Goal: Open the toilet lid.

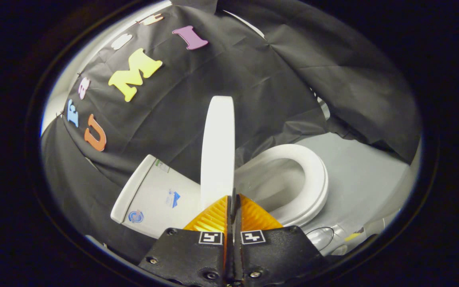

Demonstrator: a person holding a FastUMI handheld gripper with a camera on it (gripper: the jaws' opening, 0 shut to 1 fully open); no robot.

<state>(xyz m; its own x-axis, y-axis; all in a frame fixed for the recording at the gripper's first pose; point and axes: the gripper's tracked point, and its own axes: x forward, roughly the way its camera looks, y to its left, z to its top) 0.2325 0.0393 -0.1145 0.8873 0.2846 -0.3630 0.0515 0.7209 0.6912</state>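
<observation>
A white toilet fills the space ahead, seen tilted. Its lid [217,151] is lifted off the seat and stands edge-on, roughly midway between the tank [153,195] and the seat ring [307,179]. The open bowl [269,185] shows inside the ring. My gripper [232,197] is shut, its two fingers pressed together with nothing between them. The fingertips sit right at the lid's near edge, and the lid rises just beyond them, slightly toward the tank side. I cannot tell whether a finger touches the lid.
Black cloth wall [253,87] hangs close behind the tank and around the toilet. Grey floor [365,171] lies beyond the seat. A small clear rounded object [321,237] sits low beside the bowl, near my fingers.
</observation>
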